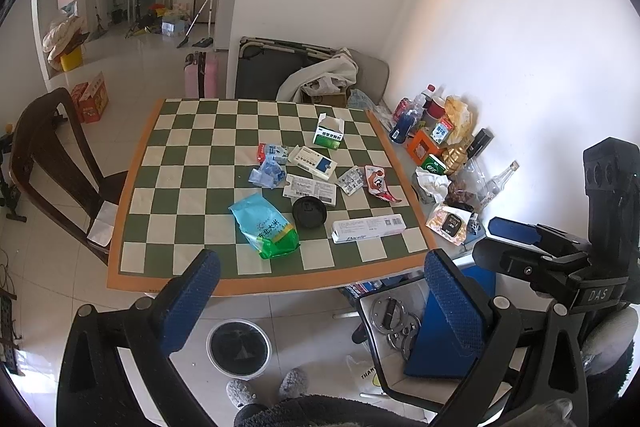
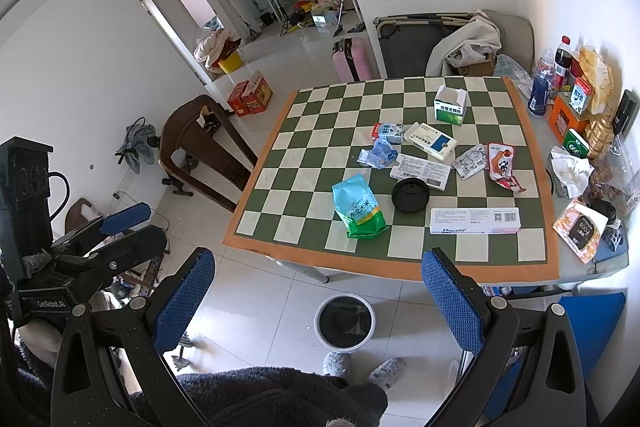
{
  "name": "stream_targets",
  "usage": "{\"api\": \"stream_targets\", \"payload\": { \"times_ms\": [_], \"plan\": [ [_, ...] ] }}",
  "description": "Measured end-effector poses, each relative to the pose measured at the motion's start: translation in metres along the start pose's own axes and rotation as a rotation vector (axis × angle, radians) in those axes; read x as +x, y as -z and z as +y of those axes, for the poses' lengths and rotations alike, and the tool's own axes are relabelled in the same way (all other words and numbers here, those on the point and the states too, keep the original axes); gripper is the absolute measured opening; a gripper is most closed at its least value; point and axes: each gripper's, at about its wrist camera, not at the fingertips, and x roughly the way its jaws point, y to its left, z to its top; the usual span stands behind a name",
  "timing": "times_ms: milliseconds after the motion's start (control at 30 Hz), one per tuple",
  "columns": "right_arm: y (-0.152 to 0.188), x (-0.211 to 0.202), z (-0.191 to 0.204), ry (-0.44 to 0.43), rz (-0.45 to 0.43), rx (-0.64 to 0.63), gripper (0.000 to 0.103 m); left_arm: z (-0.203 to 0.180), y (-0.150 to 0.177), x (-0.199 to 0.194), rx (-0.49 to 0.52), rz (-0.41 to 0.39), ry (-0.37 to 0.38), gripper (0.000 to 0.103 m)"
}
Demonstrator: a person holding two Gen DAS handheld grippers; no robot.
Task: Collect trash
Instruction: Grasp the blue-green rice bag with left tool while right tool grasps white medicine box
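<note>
Trash lies scattered over the green-and-cream checkered mat (image 1: 188, 163) on the table, all of it ahead of and above my two grippers, none of it touched. Nearest my side is a long white carton (image 1: 368, 229) printed "Doctor" with a barcode, lying flat by the mat's near right corner; just left of it sits a round black lid (image 1: 309, 212), and left again a blue-and-green rice bag (image 1: 266, 227) with large Chinese characters. Farther back lie a flat white leaflet box (image 1: 310, 189), a white-and-blue medicine box (image 1: 313, 163), a crumpled blue wrapper (image 1: 267, 174), a small red-and-white carton (image 1: 272, 151), a foil blister sheet (image 1: 352, 179), a red snack pouch (image 1: 378, 183) and an open green-and-white box (image 1: 329, 133) standing upright; their small print I cannot read. My left gripper (image 1: 320, 301) is spread wide with nothing between its blue pads, held short of the table's near edge, the rice bag and lid framed above the gap. My right gripper (image 2: 316, 301) is likewise agape and bare, below the mat's orange border, with the "Doctor" carton (image 2: 475, 220) just above its right finger. On the floor between me and the table stands a white bin (image 2: 345, 321) with a black liner.
</note>
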Motion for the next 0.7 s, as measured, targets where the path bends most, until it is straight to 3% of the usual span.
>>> {"api": "stream_targets", "payload": {
  "times_ms": [100, 233, 333, 500, 600, 700],
  "plan": [
    [0.001, 0.0, -0.001, -0.003, -0.001, 0.01, 0.103, -0.001, -0.003, 0.005, 0.009, 0.008, -0.042, 0.103],
    [-0.007, 0.002, 0.013, 0.045, -0.022, 0.078, 0.103, 0.007, -0.016, 0.031, 0.06, -0.011, -0.248, 0.103],
    [-0.01, 0.017, 0.002, 0.171, -0.054, 0.194, 0.103, 0.032, -0.025, 0.068, 0.057, -0.007, -0.379, 0.103],
    [0.001, 0.073, -0.052, 0.359, -0.041, 0.466, 0.103, 0.087, -0.023, 0.144, -0.043, 0.145, -0.36, 0.103],
    [0.012, 0.111, -0.107, 0.403, -0.021, 0.637, 0.103, 0.109, -0.018, 0.193, -0.127, 0.25, -0.384, 0.103],
    [0.021, 0.165, -0.166, 0.429, 0.055, 0.793, 0.103, 0.13, -0.011, 0.251, -0.256, 0.36, -0.364, 0.103]
  ]
}}
